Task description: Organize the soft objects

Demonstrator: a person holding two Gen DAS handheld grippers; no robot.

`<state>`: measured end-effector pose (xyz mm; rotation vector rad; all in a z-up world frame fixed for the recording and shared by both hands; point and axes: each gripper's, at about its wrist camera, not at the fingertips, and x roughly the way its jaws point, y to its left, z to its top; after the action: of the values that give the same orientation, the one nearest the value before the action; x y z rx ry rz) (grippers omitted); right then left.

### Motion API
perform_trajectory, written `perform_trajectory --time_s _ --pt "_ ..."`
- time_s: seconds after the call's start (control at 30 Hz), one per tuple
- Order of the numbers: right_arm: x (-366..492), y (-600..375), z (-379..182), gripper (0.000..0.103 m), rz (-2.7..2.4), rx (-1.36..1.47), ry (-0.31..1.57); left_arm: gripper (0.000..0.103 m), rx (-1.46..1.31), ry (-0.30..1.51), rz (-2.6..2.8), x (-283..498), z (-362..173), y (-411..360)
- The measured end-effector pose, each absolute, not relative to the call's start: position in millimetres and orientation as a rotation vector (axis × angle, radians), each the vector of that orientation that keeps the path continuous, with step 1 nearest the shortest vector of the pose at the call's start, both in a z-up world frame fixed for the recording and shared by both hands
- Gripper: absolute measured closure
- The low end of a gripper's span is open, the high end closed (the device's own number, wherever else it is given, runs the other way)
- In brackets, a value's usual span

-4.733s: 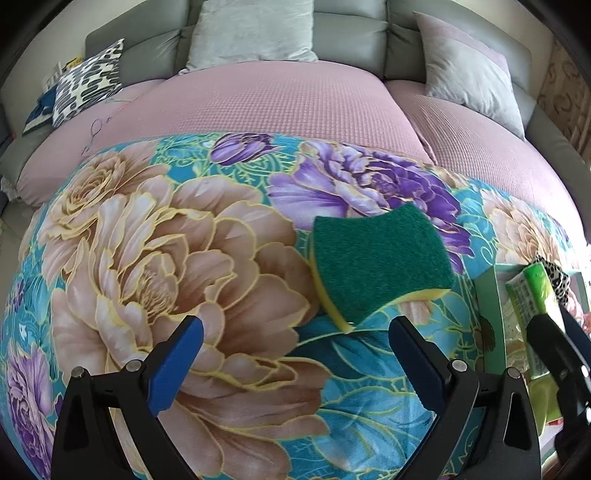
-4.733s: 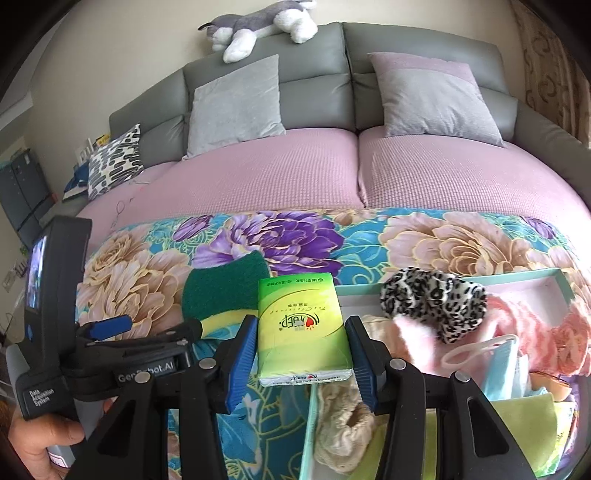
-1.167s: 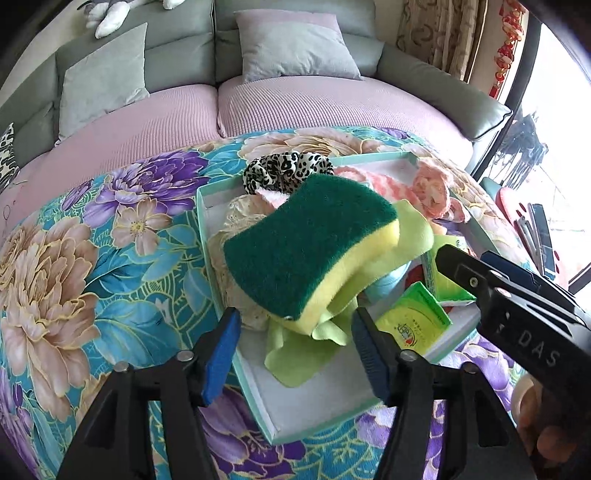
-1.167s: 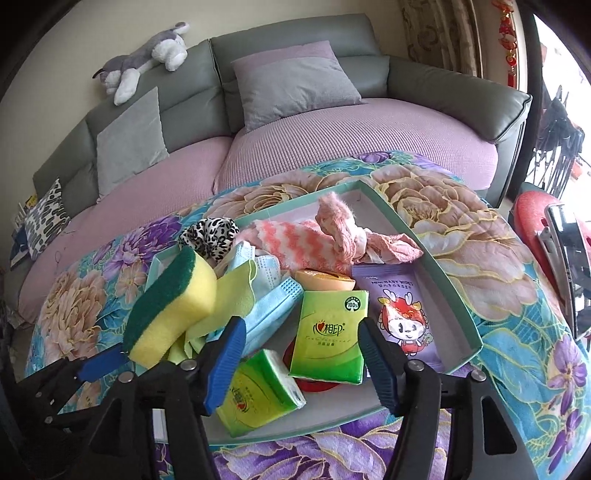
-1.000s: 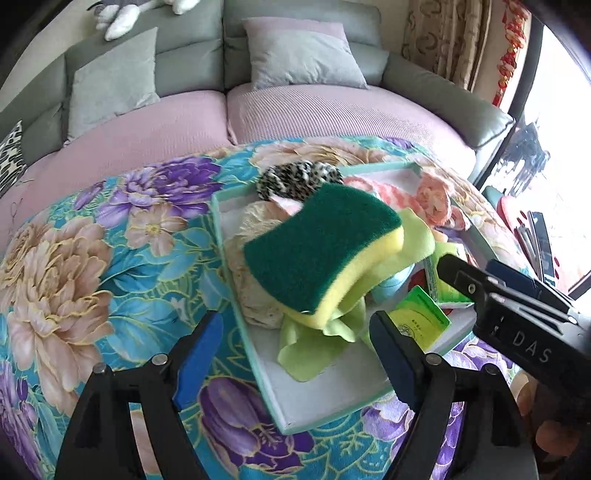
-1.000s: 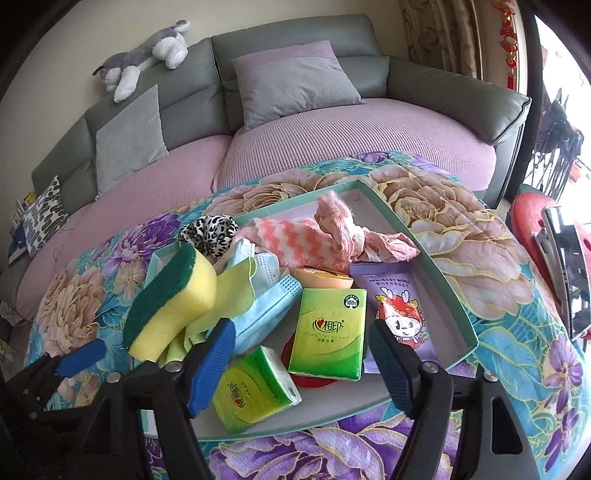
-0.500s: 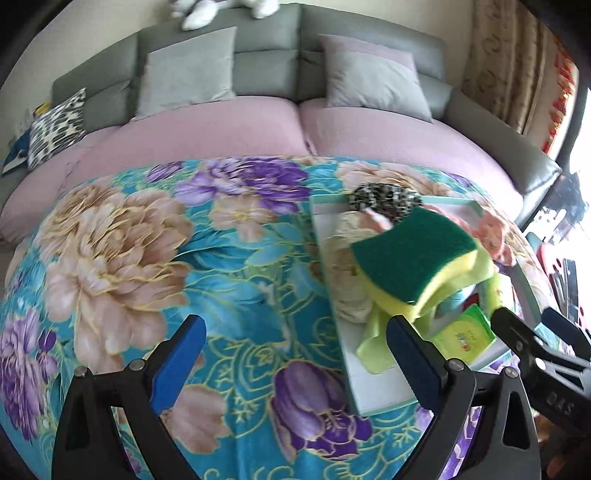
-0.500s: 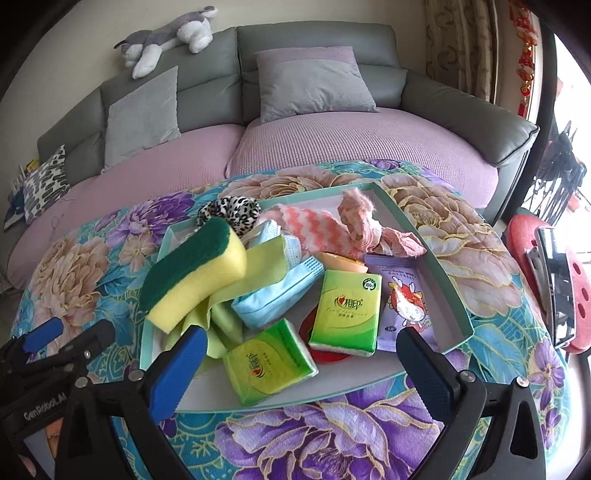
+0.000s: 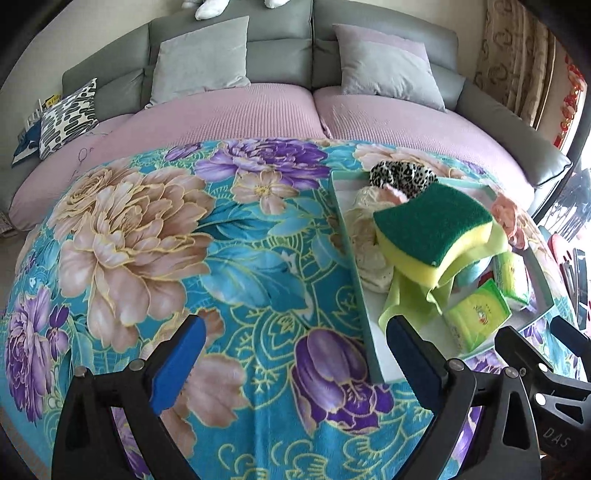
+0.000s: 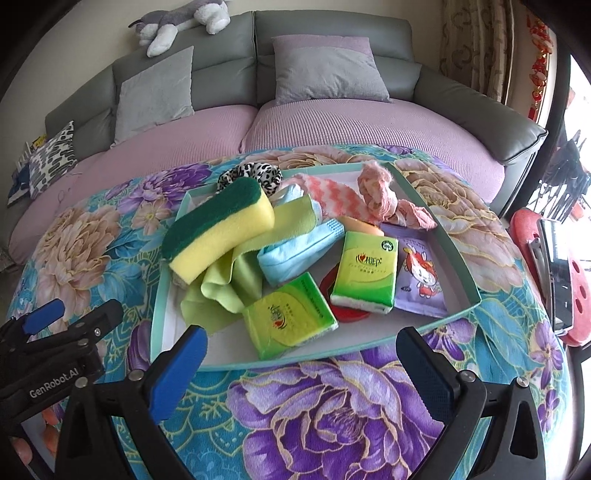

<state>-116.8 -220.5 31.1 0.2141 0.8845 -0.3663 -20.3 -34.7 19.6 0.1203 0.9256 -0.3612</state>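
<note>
A shallow teal-rimmed tray (image 10: 458, 254) (image 9: 352, 243) sits on the flowered blanket. In it a green-and-yellow sponge (image 10: 221, 229) (image 9: 436, 232) lies on a lime cloth (image 10: 236, 277), beside two green tissue packs (image 10: 288, 317) (image 10: 365, 269), a blue cloth roll (image 10: 295, 254), a purple packet (image 10: 419, 277), a pink knit cloth (image 10: 373, 195) and a leopard scrunchie (image 10: 251, 173) (image 9: 402, 173). My right gripper (image 10: 301, 360) stands open and empty before the tray's near edge. My left gripper (image 9: 293, 349) is open and empty over the blanket, left of the tray.
The blanket (image 9: 147, 236) covers a round pink bed ringed by a grey sofa back with grey cushions (image 10: 325, 72). A plush dog (image 10: 181, 20) lies on top. A red stool (image 10: 565, 266) with a phone stands at the right.
Both grippers opened wider, let go of the sponge and the tissue pack in the tray, and drew back. The left one swung left, so the tray now lies to its right.
</note>
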Motion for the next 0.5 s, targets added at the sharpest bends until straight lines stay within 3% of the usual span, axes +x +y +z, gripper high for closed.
perform_trajectory --time_s 0.5 --pt "-125.8 -207.9 26.1 0.000 -0.350 0.196 0.906 0.005 0.130 0.926 -0.252 -31.5 15.0 -16.2"
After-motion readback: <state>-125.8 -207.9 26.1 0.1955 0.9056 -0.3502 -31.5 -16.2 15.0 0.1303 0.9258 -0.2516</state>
